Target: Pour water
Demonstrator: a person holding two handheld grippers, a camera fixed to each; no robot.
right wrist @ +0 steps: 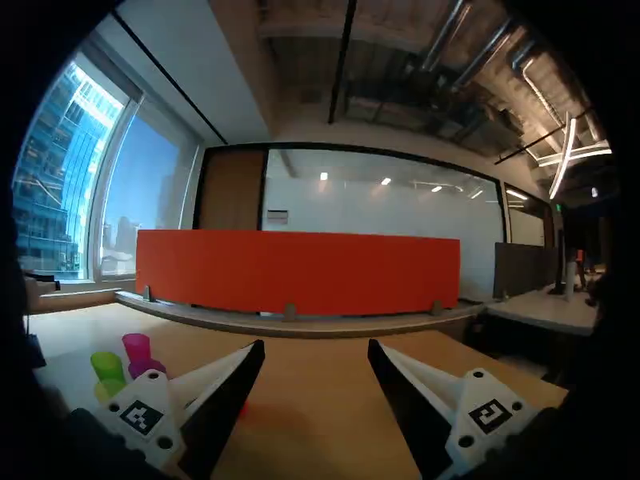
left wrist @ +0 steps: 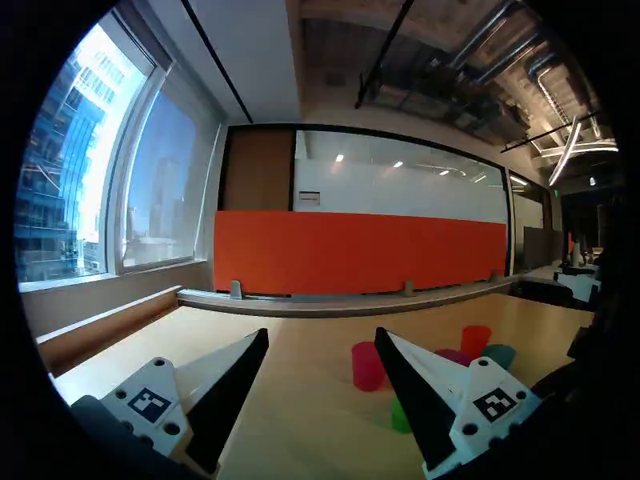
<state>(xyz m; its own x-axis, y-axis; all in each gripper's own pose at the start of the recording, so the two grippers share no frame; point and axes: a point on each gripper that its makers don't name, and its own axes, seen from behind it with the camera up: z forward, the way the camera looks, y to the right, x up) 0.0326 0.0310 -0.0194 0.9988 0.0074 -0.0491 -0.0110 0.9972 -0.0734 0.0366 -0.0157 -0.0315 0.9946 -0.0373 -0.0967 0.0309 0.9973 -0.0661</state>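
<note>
Plastic cups, assorted: pink cup (left wrist: 368, 366), red cup (left wrist: 475, 340), teal cup (left wrist: 500, 354), green cup (left wrist: 400, 416). Location: clustered on the wooden tabletop (left wrist: 304, 416), just ahead of the left gripper (left wrist: 320, 332). Handling: probably light, thin-walled, easily tipped; take mid-wall, gently. Left gripper and right gripper (right wrist: 315, 344): fingers apart, empty.

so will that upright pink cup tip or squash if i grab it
The pink cup looks like thin translucent plastic, so it is probably light and may flex under a firm pinch. It stands upright, taller than wide, on the smooth wooden table, so a sideways nudge might slide or tip it.
</note>
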